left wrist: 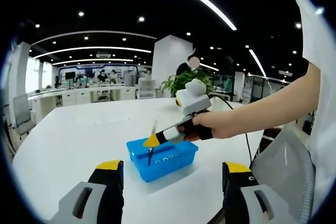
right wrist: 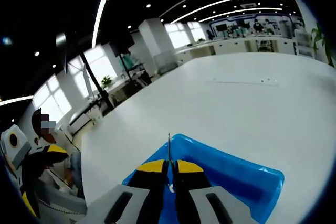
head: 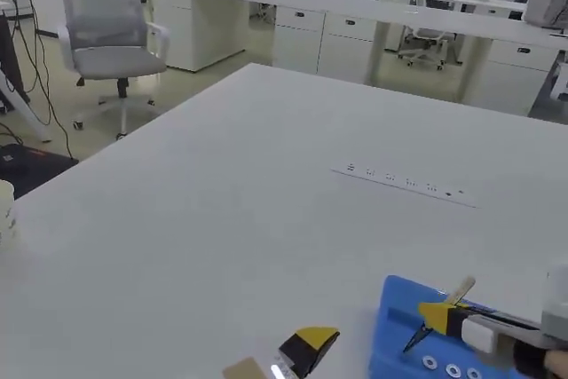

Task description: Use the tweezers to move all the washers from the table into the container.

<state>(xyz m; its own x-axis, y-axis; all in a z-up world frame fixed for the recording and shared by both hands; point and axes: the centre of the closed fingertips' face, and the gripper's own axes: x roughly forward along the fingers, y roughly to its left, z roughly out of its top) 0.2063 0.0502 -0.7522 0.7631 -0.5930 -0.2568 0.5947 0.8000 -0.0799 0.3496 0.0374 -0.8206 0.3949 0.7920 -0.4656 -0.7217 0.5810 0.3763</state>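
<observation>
The right gripper (right wrist: 169, 167) was pressed together on the tweezers (right wrist: 169, 148), which pointed down into the blue container (right wrist: 236, 179) directly beneath its jaws. A row of washers (left wrist: 165, 159) lay inside that container, just beside the tweezer tips. The left gripper (left wrist: 173, 167) was spread and empty, facing the container from nearby over the white table (left wrist: 79, 129).

Right gripper (head: 433, 314) at 4 o'clock, fingers pinched on tweezers (right wrist: 168, 148); left gripper (head: 311, 342) at 6 o'clock, fingers spread wide.
</observation>
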